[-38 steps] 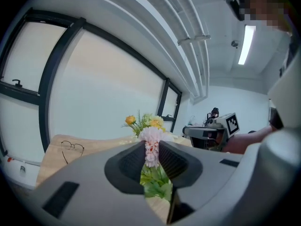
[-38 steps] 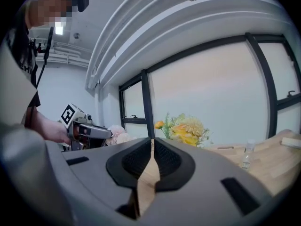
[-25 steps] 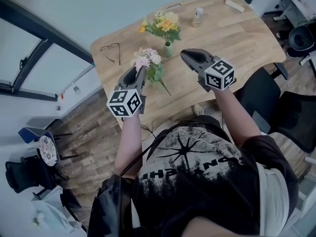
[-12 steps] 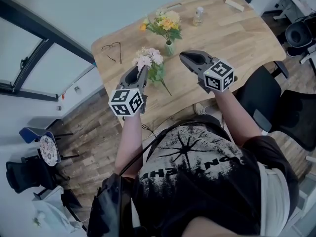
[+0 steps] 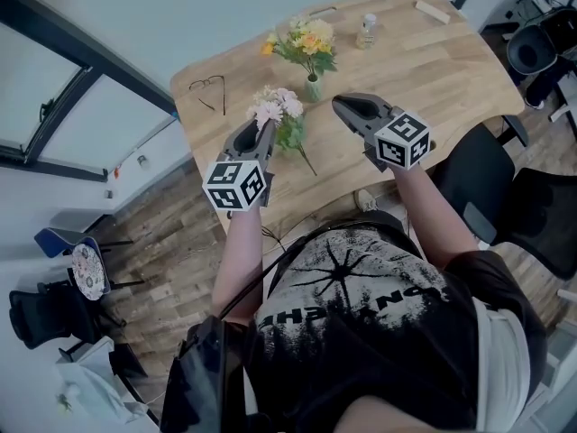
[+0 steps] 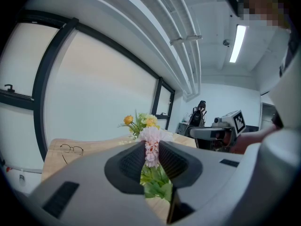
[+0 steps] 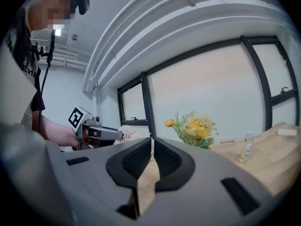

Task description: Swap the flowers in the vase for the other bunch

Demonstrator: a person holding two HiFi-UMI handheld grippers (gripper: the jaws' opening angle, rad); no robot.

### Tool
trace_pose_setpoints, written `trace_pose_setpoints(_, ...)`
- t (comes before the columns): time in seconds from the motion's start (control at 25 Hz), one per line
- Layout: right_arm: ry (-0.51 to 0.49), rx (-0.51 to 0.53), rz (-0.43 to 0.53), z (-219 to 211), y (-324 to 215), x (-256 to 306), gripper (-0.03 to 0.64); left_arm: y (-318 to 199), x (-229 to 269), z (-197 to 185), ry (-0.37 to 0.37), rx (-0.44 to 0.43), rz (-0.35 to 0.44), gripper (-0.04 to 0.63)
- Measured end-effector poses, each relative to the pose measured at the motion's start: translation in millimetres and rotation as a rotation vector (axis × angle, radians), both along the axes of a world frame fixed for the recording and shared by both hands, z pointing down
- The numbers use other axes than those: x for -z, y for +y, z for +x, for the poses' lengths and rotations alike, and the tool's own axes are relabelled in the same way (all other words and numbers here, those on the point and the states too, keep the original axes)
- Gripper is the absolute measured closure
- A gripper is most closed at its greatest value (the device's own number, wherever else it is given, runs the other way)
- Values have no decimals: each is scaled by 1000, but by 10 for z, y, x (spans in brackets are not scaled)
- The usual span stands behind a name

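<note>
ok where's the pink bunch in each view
head view: pink bunch upper centre, in the left tongs
left gripper view: low centre, between the tongs
right gripper view: left of centre, small and pale
shared landmark: the yellow flowers

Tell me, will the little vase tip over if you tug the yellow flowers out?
It might: the vase is small and narrow, while the yellow flowers spread much wider above it, so it looks top-heavy. It probably weighs little, so a sideways tug could drag it. Steadying it with the empty right tool seems wise.
</note>
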State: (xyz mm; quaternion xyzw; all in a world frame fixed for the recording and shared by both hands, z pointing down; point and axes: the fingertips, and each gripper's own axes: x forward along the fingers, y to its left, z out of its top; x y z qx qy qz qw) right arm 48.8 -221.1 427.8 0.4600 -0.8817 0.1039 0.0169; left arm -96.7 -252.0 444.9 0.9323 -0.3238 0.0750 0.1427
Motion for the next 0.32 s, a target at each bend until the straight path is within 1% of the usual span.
trace_pose_setpoints(0.32,5,4,-6,-43,64,-63,585,34,-12,10,-2,-6,4,499)
